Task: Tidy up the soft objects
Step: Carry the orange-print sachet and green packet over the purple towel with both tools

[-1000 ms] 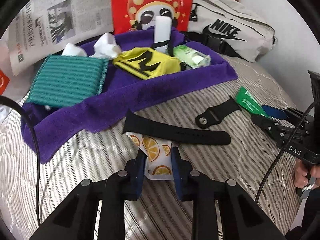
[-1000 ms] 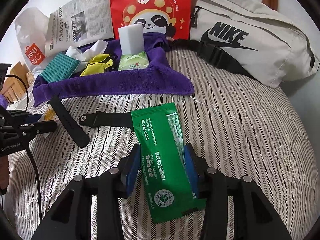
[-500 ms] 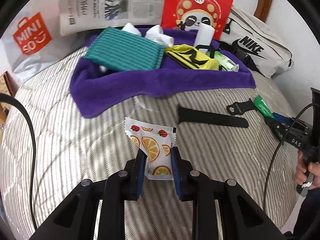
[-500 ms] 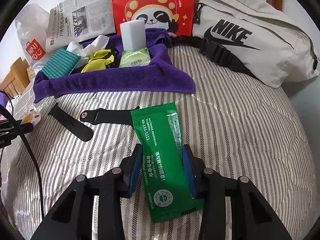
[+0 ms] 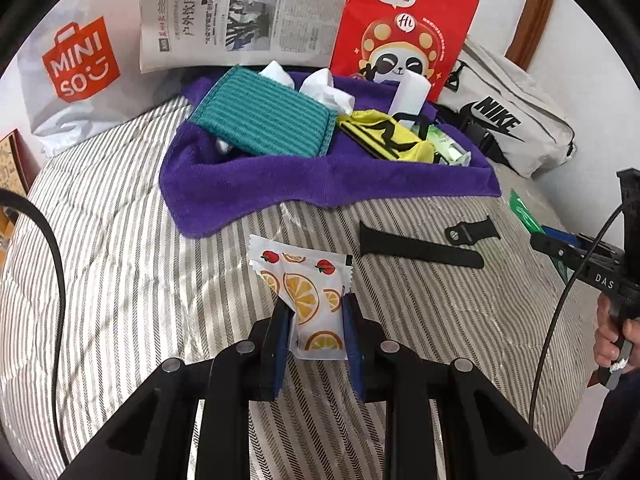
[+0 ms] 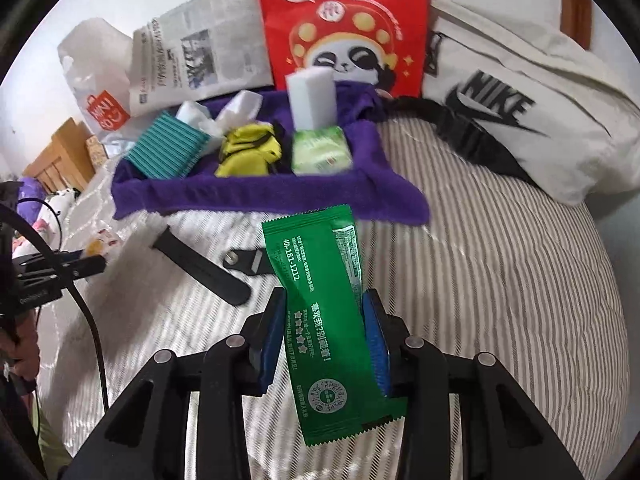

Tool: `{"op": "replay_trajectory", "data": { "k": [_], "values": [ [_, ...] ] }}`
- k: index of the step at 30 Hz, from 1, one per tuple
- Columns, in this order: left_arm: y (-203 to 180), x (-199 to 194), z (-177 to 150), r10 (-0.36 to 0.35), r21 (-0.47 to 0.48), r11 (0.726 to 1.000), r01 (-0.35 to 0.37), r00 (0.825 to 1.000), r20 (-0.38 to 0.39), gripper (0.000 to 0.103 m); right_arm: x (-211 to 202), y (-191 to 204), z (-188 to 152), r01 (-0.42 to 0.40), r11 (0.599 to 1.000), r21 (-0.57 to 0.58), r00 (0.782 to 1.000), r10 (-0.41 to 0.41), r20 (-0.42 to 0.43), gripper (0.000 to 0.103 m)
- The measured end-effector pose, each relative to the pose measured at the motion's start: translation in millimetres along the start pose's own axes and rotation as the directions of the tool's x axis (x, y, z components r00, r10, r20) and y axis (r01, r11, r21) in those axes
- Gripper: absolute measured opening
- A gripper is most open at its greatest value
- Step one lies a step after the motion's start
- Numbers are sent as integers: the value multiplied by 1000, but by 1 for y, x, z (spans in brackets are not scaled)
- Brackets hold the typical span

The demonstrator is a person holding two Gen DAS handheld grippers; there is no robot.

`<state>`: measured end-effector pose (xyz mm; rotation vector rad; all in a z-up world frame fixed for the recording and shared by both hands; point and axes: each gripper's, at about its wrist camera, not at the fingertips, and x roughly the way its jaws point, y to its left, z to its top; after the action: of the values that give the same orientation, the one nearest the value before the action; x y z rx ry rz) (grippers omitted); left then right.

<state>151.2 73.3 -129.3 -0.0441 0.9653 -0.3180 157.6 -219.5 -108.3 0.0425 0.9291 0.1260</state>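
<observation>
Each gripper clenches a soft packet, left (image 5: 316,320) the fruit-print sachet (image 5: 308,300), right (image 6: 326,328) the green sachet (image 6: 324,312), likely carrying both next onto the purple towel (image 5: 248,184).

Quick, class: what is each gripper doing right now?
Left gripper: shut on the fruit-print packet.
Right gripper: shut on the green packet.

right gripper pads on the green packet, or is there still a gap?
Touching. In the right wrist view both blue pads of the right gripper press the sides of the green packet, which is pinched and lifted off the striped bedspread.
</observation>
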Motion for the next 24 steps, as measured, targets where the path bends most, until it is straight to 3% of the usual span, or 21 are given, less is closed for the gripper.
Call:
{"op": "replay_trajectory", "data": {
  "k": [18,24],
  "values": [
    [6,-2,56,-11,33,999,9,996,83,24,6,45,92,-88,991,-102,990,98,104,38],
    [11,5,81,-29,21,999,27,994,103,24,30,59,130,-88,984,-157,991,103,89,38]
  ]
}}
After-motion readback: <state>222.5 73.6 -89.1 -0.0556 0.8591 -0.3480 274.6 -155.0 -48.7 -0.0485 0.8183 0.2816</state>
